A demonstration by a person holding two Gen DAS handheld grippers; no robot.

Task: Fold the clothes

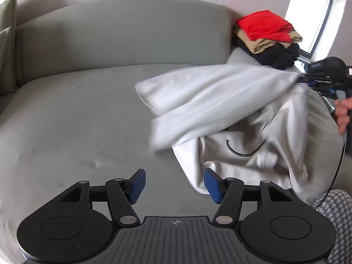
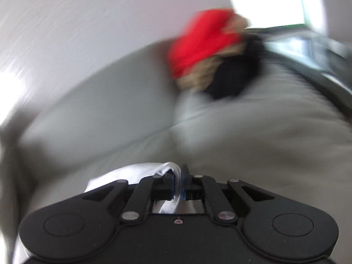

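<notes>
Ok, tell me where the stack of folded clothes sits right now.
In the left wrist view the stack of folded clothes sits at the upper right, in the far corner of the grey sofa beside the window, just behind the white garment.

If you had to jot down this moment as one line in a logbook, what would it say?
task: fold clothes | right gripper: jaws shut on white garment, lifting it | left gripper: jaws open, empty | folded stack on couch
</notes>
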